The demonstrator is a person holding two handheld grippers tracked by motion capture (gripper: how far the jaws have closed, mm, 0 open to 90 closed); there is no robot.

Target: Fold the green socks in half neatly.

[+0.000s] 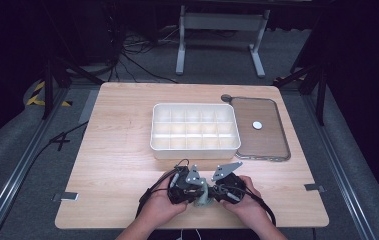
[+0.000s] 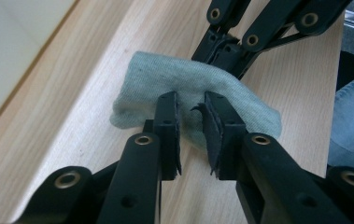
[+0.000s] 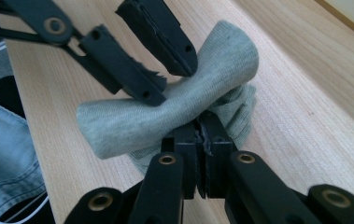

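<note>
Pale wood tabletop (image 1: 117,150), dark floor and cables beyond. At near edge, centre: grey-green sock (image 1: 203,197), folded over, resting on the wood between both hands. Seen closer as soft knit bundle (image 2: 184,88) and as a roll (image 3: 165,112).

Right gripper (image 3: 202,135): fingers (image 3: 219,140) pressed together, clamped on the sock's folded lower edge. Left gripper (image 2: 191,116): fingers (image 2: 167,116) apart, straddling the sock's near edge, cloth showing in the gap, not pinching it. In right gripper view, left gripper (image 3: 165,70) comes in from upper left, its tips spread and touching the top of the roll. In left gripper view, right gripper (image 2: 233,53) reaches in from the top, its tips hidden behind the cloth.

Seen from above, left gripper (image 1: 184,185) and right gripper (image 1: 224,187) close together, angled toward each other, each held in a hand.

Farther back, mid-tabletop: white divided box (image 1: 195,131), compartments looking bare. Just right of it, flat translucent lid (image 1: 260,129), small white disc (image 1: 257,125) on top. Blue denim (image 3: 2,154) at frame edge.
</note>
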